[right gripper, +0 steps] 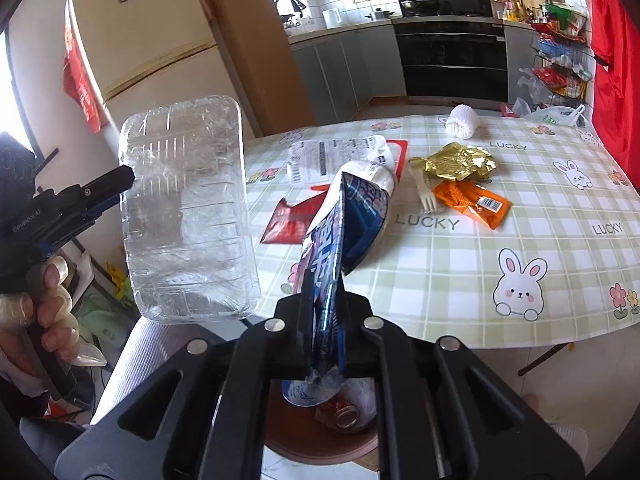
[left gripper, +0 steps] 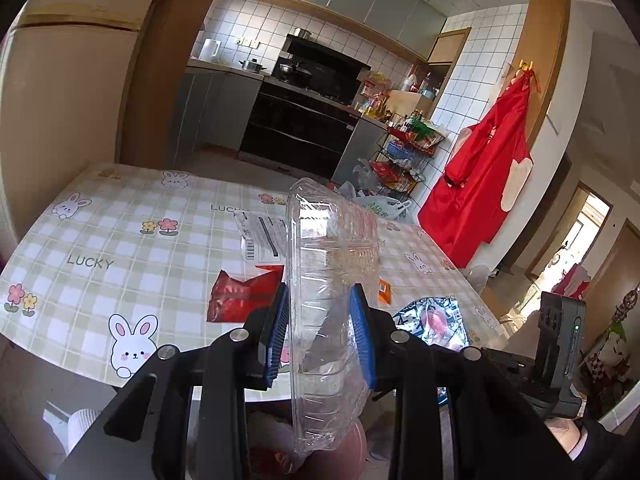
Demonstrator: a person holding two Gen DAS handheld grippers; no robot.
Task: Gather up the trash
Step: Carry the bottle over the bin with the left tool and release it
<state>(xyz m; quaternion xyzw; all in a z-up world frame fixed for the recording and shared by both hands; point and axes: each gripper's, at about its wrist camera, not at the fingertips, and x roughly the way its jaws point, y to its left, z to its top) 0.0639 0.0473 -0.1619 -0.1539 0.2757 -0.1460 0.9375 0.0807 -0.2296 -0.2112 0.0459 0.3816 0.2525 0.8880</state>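
Observation:
My left gripper (left gripper: 322, 308) is shut on a clear plastic clamshell box (left gripper: 332, 248), held on edge between the blue pads (left gripper: 280, 320) above the table's near edge. The right wrist view has the same box (right gripper: 188, 216) at the left, with the left gripper (right gripper: 120, 188) on its far side. My right gripper (right gripper: 324, 300) is shut on a blue-and-white snack bag (right gripper: 344, 232), whose lower end hangs over a brown bin (right gripper: 320, 440) holding a can (right gripper: 344, 416). On the checked tablecloth (right gripper: 460, 272) lie a red wrapper (right gripper: 292, 216), a white labelled packet (right gripper: 332, 152), gold foil (right gripper: 460, 162), a white fork (right gripper: 426, 194), an orange wrapper (right gripper: 476, 200) and a white foam net (right gripper: 464, 120).
A gloved hand (right gripper: 48, 312) grips the left tool. A pale chair back (right gripper: 160, 352) stands beside the bin. A fridge (right gripper: 152, 40) is at the left. Beyond the table are kitchen cabinets, an oven (left gripper: 304, 120), a wire rack (left gripper: 404, 160) and a red garment (left gripper: 484, 176) on the wall.

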